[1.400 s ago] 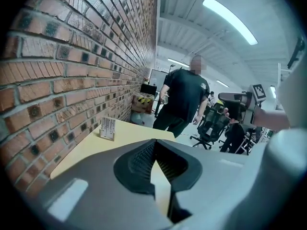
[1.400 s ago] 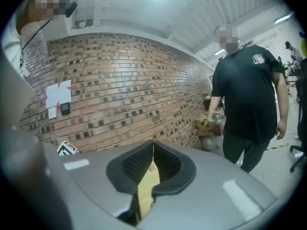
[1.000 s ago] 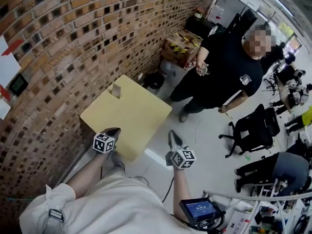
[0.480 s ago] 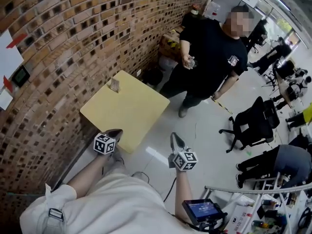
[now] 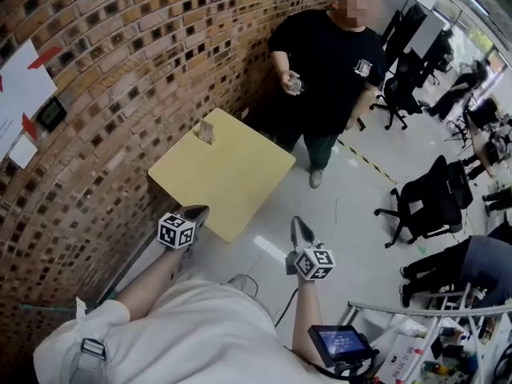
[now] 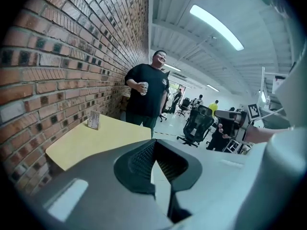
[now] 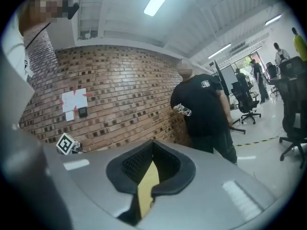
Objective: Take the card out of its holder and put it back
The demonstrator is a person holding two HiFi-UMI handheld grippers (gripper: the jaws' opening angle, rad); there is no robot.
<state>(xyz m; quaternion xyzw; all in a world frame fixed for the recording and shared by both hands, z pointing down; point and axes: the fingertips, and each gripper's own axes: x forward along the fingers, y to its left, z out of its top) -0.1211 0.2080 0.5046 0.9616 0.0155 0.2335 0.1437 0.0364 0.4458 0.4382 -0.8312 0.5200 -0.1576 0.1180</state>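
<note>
Card holder point(image 5: 206, 132) at far corner of yellow table point(image 5: 240, 178), upper centre-left in head view, against brick wall point(image 5: 120, 70). Card point(image 6: 94, 119) apparently still inside.

Left gripper point(image 5: 198, 212), lower left: jaws closed, empty, well apart from holder.

Right gripper point(image 5: 299, 226), lower centre: jaws closed, empty, off table edge.

Left gripper view shows holder. Right gripper view shows only wall and bystander point(image 7: 204, 109).

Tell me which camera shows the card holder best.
The left gripper view: the card holder appears largest there, seen from low down. The head view shows it tiny, from above; the right gripper view misses it.
</note>
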